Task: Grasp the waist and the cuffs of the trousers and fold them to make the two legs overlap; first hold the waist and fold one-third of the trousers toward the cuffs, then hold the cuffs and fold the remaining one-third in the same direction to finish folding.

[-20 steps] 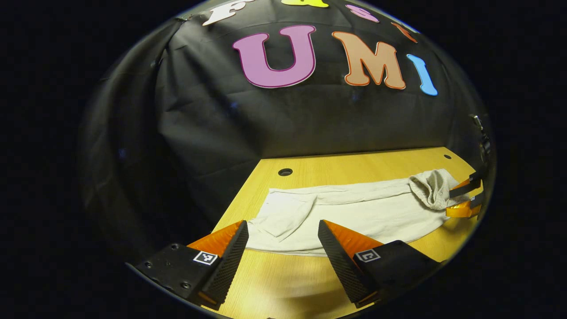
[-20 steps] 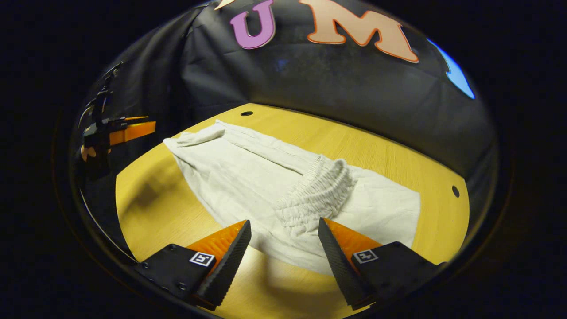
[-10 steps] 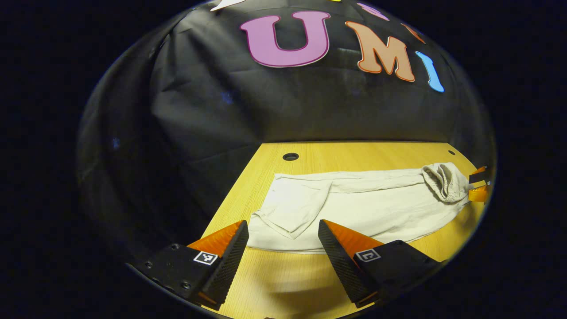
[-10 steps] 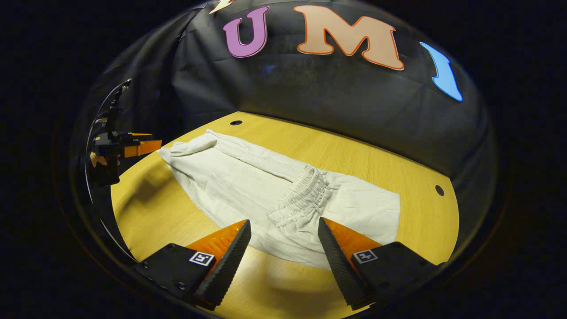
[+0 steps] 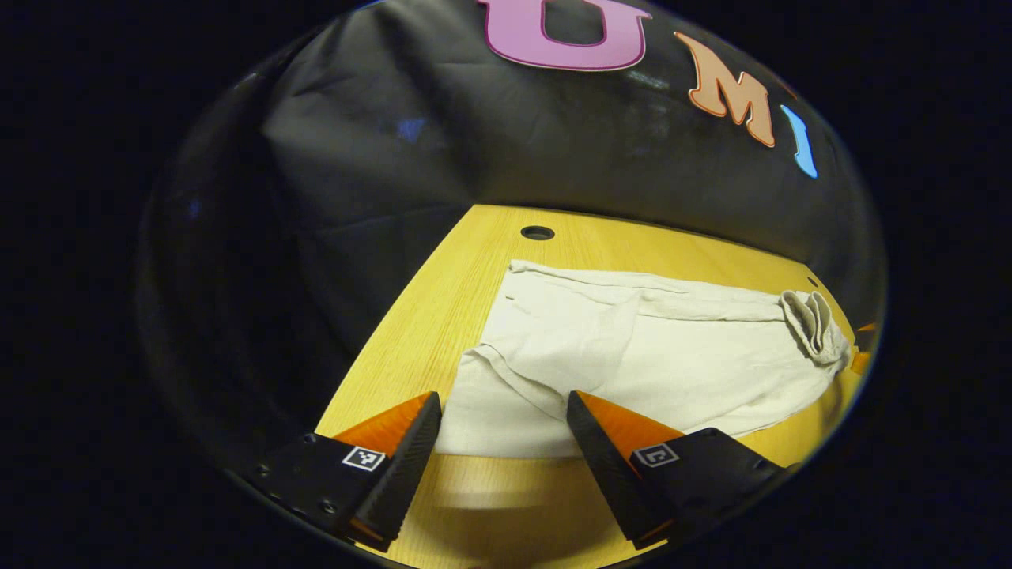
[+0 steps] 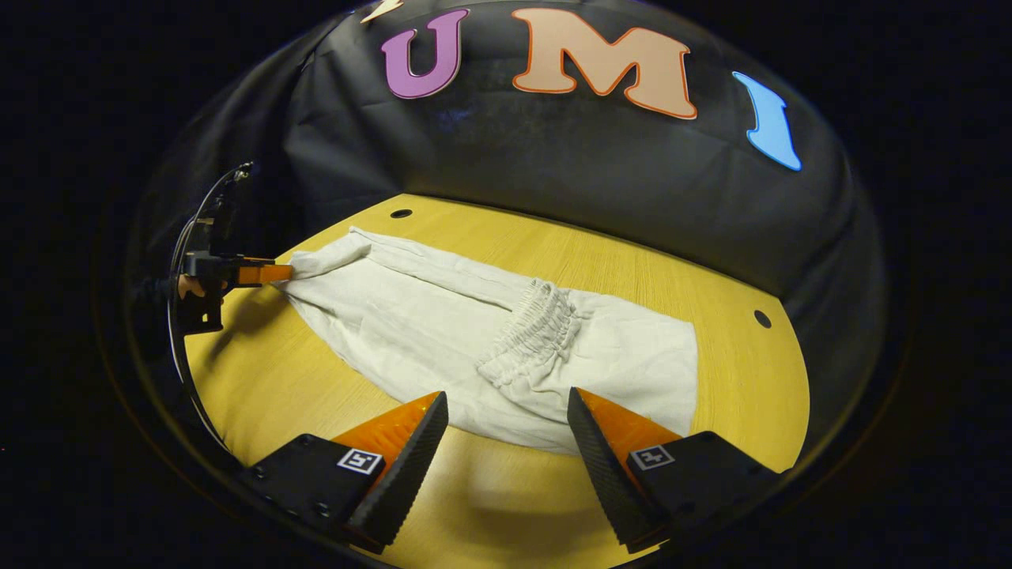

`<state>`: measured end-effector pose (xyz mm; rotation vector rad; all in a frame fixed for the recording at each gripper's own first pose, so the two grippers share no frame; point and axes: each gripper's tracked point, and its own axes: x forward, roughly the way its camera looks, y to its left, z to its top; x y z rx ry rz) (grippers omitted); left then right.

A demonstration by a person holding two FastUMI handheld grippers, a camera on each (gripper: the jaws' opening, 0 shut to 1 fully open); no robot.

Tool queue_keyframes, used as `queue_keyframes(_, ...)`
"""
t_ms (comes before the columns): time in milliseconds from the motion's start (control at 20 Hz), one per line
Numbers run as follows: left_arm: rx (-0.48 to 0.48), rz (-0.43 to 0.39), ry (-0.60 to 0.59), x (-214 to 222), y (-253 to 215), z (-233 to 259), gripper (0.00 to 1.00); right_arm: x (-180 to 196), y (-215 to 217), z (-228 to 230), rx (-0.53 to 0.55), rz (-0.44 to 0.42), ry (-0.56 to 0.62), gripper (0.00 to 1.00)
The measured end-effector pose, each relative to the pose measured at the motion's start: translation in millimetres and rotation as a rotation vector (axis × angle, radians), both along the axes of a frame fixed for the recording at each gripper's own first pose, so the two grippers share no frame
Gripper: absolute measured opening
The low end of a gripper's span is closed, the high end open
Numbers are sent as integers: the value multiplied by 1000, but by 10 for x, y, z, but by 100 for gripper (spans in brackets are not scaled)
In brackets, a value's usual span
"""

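Cream trousers (image 5: 656, 356) lie lengthwise on the yellow table (image 5: 443, 316), legs overlapped. The elastic waistband (image 6: 538, 324) is folded over onto the legs and shows bunched at the far right (image 5: 814, 324) in the left gripper view. My left gripper (image 5: 502, 411) is open, low over the table, with the cuff end (image 5: 498, 427) between its fingertips. In the right gripper view it (image 6: 261, 274) sits at the cuffs (image 6: 324, 257), held by a hand. My right gripper (image 6: 506, 411) is open just short of the trousers' folded end (image 6: 601, 379), holding nothing.
The table has round cable holes at the back left (image 5: 538, 232) (image 6: 401, 213) and at the right (image 6: 762, 318). The black cloth wall stands close behind the table. Bare wood (image 6: 269, 379) runs along the near side of the trousers.
My left gripper has moved in and down to the cuff end, which now lies between its fingers. My right gripper has drawn back from the waistband. Both stayed open.
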<state>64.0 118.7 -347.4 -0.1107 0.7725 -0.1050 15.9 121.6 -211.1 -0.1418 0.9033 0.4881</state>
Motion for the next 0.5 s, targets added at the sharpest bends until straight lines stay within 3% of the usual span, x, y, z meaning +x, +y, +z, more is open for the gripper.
queue_keyframes(350, 2, -23, 12, -1, -33, -80, 96, 45, -33, 10, -3, -66, -5, 98)
queue_keyframes(450, -22, -21, 16, 3, -121, -63, 82, 63, -22, -9, 4, -72, -1, 98)
queue_keyframes(500, -25, -18, 19, 15, -174, -70, 66, 71, -18, -16, 6, -72, 1, 98)
